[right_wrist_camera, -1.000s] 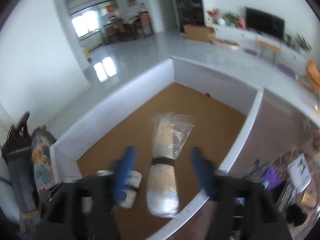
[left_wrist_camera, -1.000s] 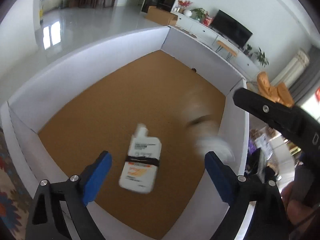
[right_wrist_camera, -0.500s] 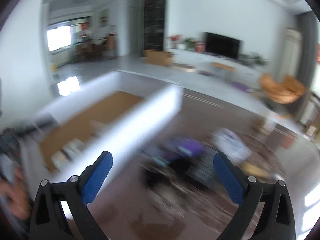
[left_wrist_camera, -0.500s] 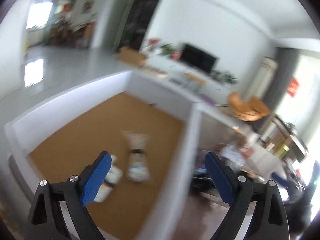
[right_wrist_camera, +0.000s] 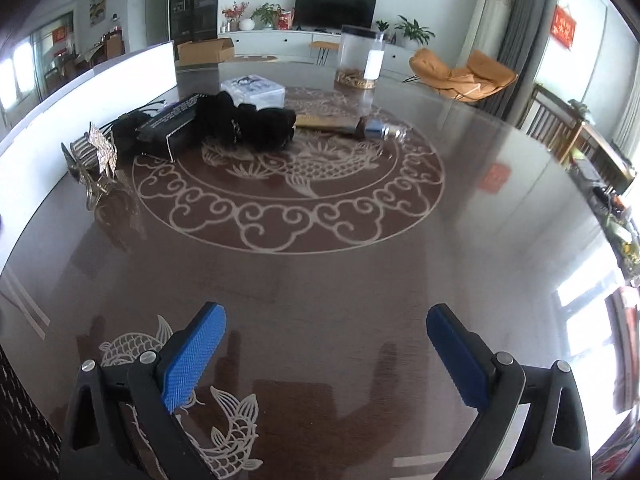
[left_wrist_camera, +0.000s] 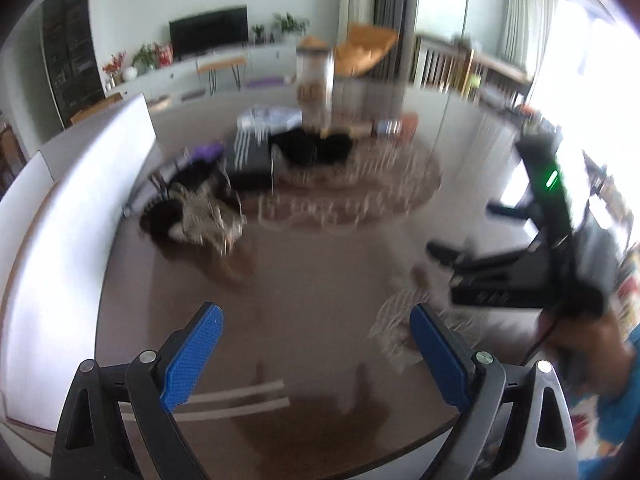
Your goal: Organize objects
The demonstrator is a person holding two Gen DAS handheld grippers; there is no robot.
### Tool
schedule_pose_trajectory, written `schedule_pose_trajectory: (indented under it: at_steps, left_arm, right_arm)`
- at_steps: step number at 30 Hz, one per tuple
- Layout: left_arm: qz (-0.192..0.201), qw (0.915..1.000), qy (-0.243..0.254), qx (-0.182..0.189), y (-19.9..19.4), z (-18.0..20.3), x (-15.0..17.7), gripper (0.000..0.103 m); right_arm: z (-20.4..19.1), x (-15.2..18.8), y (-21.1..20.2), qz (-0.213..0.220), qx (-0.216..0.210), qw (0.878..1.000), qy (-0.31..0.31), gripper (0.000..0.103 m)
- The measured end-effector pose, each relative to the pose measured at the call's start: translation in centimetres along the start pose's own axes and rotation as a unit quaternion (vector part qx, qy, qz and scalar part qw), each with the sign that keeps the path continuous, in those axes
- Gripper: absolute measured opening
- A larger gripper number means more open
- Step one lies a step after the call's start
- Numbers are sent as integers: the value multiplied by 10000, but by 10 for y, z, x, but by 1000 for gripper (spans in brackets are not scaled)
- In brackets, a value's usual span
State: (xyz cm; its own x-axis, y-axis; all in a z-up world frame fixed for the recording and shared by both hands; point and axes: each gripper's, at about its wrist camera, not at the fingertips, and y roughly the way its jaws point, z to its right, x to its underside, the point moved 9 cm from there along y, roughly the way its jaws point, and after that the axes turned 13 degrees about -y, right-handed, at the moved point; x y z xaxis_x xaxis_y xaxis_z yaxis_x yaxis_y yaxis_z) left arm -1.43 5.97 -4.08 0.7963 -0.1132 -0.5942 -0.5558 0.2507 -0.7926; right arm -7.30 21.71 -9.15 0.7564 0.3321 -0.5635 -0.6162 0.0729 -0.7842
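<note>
L gripper (left_wrist_camera: 316, 344): jaws wide apart, nothing btwn blue pads, angled down. R gripper (right_wrist_camera: 326, 344): jaws wide, empty, angled down; also seen at right of left wrist view, blurred, w/ person's hand (left_wrist_camera: 580, 344) on its grip.

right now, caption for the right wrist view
Open right gripper hovering empty over the dark patterned table, clutter piled at its far side.

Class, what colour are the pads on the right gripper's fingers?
Blue pads, on black arms; clearest in the right wrist view.
</note>
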Motion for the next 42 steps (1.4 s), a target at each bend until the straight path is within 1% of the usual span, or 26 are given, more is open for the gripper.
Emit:
schedule_pose_trajectory:
  at_steps: [2, 3, 5, 9, 16, 20, 24, 25, 27, 32, 42]
  left_arm:
    - [-119, 9997, 52, -217, 11, 1, 10, 95]
    - [-192, 9993, 37, -306, 13, -5, 12, 95]
    - [-337, 9986, -83, -393, 27, -11, 13, 95]
    - [-428, 9973, -297, -517, 38, -22, 10, 95]
    - [-558, 9951, -535, -620, 48, -37, 12, 95]
    - [-681, 9930, -720, -636, 53, -45, 13, 95]
    - [-662, 9923, -786, -691, 54, -50, 12, 96]
    - [-657, 9923, -783, -693, 54, -50, 12, 96]
    - [-673, 9917, -818, -726, 55, -52, 13, 103]
    - [-665, 9894, -1009, -804, 54, -61, 14, 103]
    - [-669, 9892, -1019, -810, 52, -61, 14, 103]
  right_arm:
    - [-6, -1, 6, 2, -70, 9999, -83, 101]
    - [-8, -4, 8, 4, -92, 9999, -111, 101]
    - [-11, 1, 11, -5, -138, 9998, -110, 101]
    - [-12, 6, 16, 12, -179, 9998, -23, 101]
    - [-8, 10, 23, -57, -499, 9983, 286, 103]
    - [-9, 10, 21, -54, -480, 9984, 281, 103]
    - [-9, 10, 20, -54, -483, 9984, 282, 103]
    - [-8, 10, 21, -54, -483, 9984, 282, 103]
    - [-8, 10, 21, -55, -484, 9984, 282, 103]
    - [-9, 10, 20, -55, -482, 9984, 284, 103]
    - [-9, 10, 20, -55, -483, 9984, 285, 103]
